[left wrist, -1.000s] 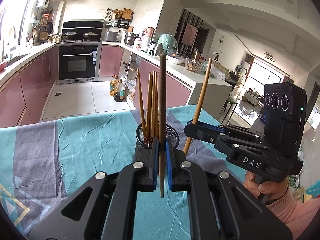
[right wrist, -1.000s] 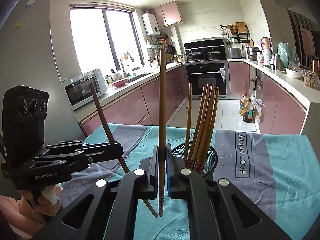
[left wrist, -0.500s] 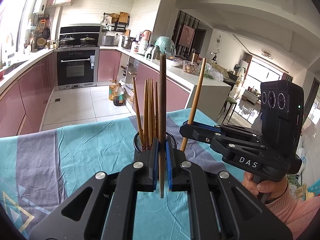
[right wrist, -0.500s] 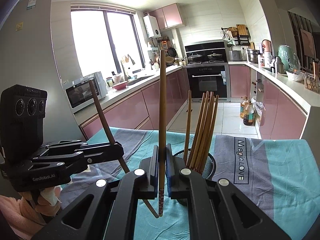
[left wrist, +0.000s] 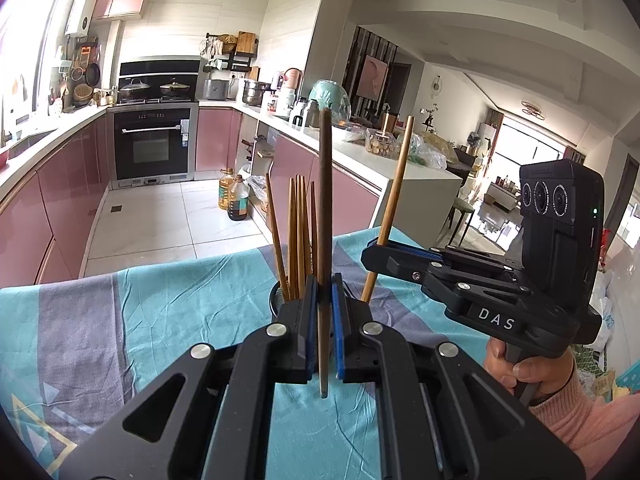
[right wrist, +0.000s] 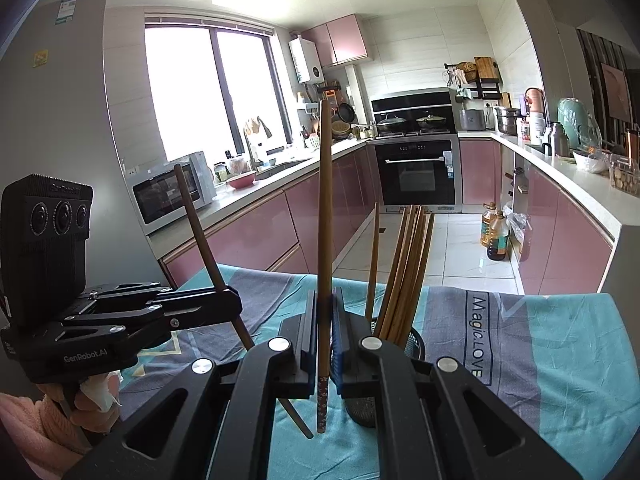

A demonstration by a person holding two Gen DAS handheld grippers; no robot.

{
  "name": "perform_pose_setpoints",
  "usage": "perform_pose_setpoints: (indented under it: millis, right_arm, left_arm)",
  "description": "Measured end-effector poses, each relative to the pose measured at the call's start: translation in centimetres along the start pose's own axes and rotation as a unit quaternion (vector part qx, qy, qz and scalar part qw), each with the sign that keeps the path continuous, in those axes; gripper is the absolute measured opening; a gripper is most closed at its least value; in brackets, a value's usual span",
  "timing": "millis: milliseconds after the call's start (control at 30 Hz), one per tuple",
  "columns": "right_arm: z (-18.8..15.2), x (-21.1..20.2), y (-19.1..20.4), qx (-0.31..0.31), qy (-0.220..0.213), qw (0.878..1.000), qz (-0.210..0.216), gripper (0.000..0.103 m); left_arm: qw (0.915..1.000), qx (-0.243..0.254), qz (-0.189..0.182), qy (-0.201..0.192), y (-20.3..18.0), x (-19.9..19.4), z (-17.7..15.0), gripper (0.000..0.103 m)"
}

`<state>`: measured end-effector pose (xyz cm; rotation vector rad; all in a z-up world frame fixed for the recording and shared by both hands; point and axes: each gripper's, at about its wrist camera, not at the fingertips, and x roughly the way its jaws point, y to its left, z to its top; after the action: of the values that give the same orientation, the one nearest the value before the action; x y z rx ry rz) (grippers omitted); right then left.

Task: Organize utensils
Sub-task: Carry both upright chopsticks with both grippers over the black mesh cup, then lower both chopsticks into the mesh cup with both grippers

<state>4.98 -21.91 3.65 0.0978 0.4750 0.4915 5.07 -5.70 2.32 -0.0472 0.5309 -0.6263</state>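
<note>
My left gripper (left wrist: 324, 300) is shut on a dark brown chopstick (left wrist: 325, 208) held upright. My right gripper (right wrist: 325, 320) is shut on a lighter brown chopstick (right wrist: 325, 208), also upright, its patterned tip hanging below the jaws. Each gripper shows in the other view: the right gripper (left wrist: 372, 254) and the left gripper (right wrist: 234, 306). A black mesh holder (right wrist: 416, 344) with several chopsticks (right wrist: 404, 272) stands on the teal and grey tablecloth (left wrist: 160, 308), just beyond both grippers. In the left wrist view the holder (left wrist: 276, 300) is mostly hidden behind the jaws.
The table edge lies just past the holder, with the kitchen floor, pink cabinets (left wrist: 56, 216) and an oven (left wrist: 152, 144) beyond. Oil bottles (left wrist: 236, 198) stand on the floor. A counter (right wrist: 576, 184) with jars runs along the right.
Both grippers have risen and tilted up a little with their chopsticks, so the holder sits lower and closer under the jaws. Both grips are unchanged.
</note>
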Motion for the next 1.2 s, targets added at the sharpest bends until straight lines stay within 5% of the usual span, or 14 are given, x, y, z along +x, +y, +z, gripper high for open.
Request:
perform_pose_setpoints:
  millis: [1200]
  right_arm:
    - [3.0,0.4,-1.1,0.003,-0.035,0.999,-0.016,0.006]
  left_arm:
    - [0.9974,0.012,0.004,-0.071,-1.9,-3.1,4.8,0.008]
